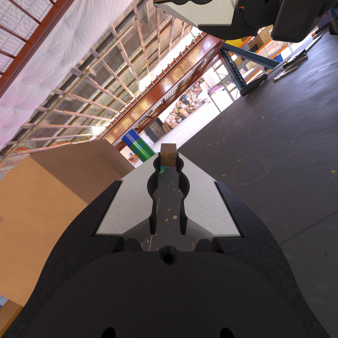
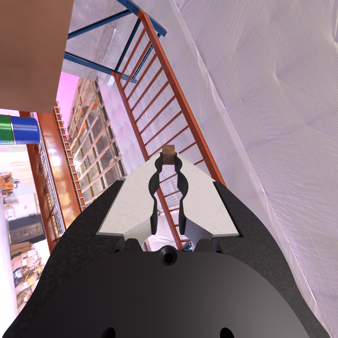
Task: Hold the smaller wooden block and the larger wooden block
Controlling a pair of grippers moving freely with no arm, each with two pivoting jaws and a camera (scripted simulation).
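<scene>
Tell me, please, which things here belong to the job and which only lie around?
Job: larger wooden block in left tool; smaller wooden block in right tool.
Lying about: cardboard box, blue-and-green can, black-handled tool on the dark floor.

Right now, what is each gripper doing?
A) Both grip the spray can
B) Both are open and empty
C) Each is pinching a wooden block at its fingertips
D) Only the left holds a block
C: the left gripper pinches one wooden block, the right gripper another.
</scene>
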